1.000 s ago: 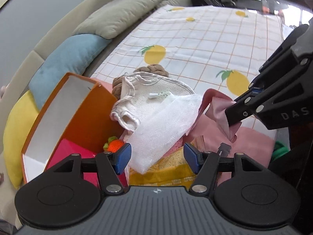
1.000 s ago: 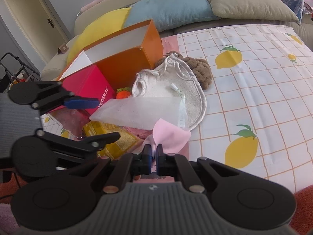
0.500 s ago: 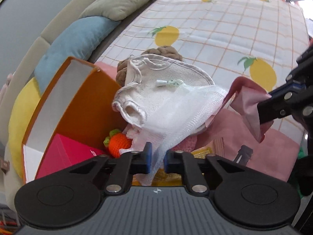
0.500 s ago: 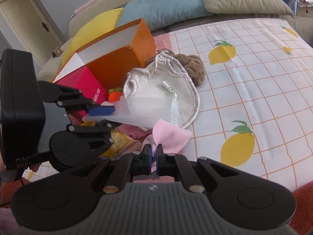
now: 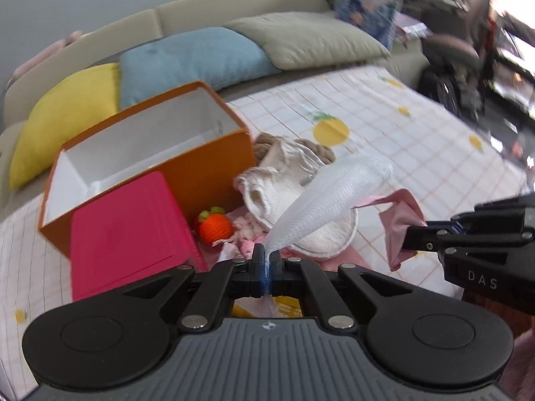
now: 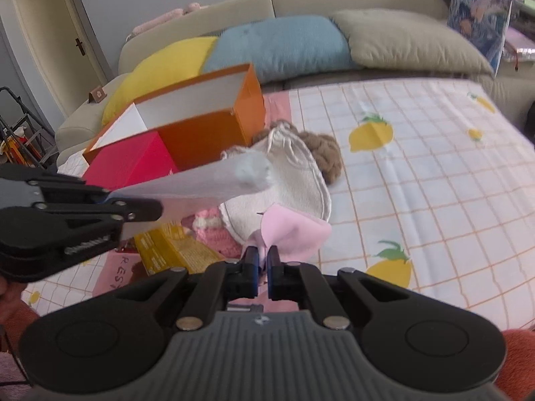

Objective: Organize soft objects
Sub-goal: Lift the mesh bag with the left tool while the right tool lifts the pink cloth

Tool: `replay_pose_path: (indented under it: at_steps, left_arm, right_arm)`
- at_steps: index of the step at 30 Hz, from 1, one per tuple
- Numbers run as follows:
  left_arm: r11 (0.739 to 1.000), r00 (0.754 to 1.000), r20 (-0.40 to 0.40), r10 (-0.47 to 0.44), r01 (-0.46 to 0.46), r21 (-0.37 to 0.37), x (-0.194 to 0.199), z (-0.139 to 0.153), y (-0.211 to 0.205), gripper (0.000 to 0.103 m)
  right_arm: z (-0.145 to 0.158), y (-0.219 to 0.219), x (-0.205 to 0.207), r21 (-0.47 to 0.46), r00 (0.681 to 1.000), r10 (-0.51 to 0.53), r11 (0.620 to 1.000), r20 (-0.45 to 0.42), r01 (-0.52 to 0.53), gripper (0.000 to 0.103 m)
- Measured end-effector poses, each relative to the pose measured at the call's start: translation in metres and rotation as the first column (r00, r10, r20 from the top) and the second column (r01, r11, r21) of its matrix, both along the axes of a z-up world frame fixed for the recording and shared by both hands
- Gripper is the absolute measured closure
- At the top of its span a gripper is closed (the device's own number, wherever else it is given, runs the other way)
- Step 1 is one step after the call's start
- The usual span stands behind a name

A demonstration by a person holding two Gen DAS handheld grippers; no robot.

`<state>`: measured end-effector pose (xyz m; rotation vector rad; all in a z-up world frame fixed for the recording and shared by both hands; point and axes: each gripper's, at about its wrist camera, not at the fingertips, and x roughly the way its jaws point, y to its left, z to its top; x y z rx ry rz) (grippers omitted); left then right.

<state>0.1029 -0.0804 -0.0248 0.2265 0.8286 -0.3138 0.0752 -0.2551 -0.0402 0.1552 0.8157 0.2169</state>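
Two grips are on at once: the left gripper [image 5: 266,260] has its jaws pinched on one end of a white gauze cloth [image 5: 329,197], which fans out ahead of it and to its right, lifted clear of the pile; its jaws have just been closing, and the gauze sits between them. The right gripper [image 6: 262,262] is clamped on a corner of a pink cloth [image 6: 292,230], whose folds stand up just beyond its fingertips. Each cloth is taken by an edge, probably so that it peels off the heap singly and hangs free for sorting. Ahead of the left gripper and to its left stands an open orange box [image 5: 207,153] with a white inside, a likely place for the soft things, and a pink-red box [image 5: 130,230] leans against its front. Between the boxes and the gauze lie a crocheted orange fruit [image 5: 214,227] and a cream drawstring bag [image 5: 287,197], with a brown knitted piece [image 6: 324,153] behind. "DAS" is legible on the right gripper's body in the left wrist view. A yellow packet [image 6: 174,247] below the left gripper carries print too blurred to read.
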Motion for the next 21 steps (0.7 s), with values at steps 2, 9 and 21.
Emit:
replay_pose_path:
  at_steps: [2,9,21]
  left_arm:
    - [0.994,0.998,0.003,0.069,-0.068,-0.081,-0.002,0.01,0.017,0.101]
    - [0.941,0.975,0.012,0.221,-0.21,-0.265,0.003,0.039,0.066,0.101]
    - [0.895,0.953,0.078,0.293,-0.245,-0.372,0.03,0.072,0.1,0.102]
  right_arm:
    - [0.007,0.002,-0.002,-0.019,1.0,-0.004,1.0,0.027,0.005,0.101]
    - [0.036,0.012,0.0,-0.049,0.995,0.027,0.999,0.1,-0.022,0.101]
    - [0.094,0.056,0.047,-0.083,0.953,0.191,0.981,0.237,-0.176,0.101]
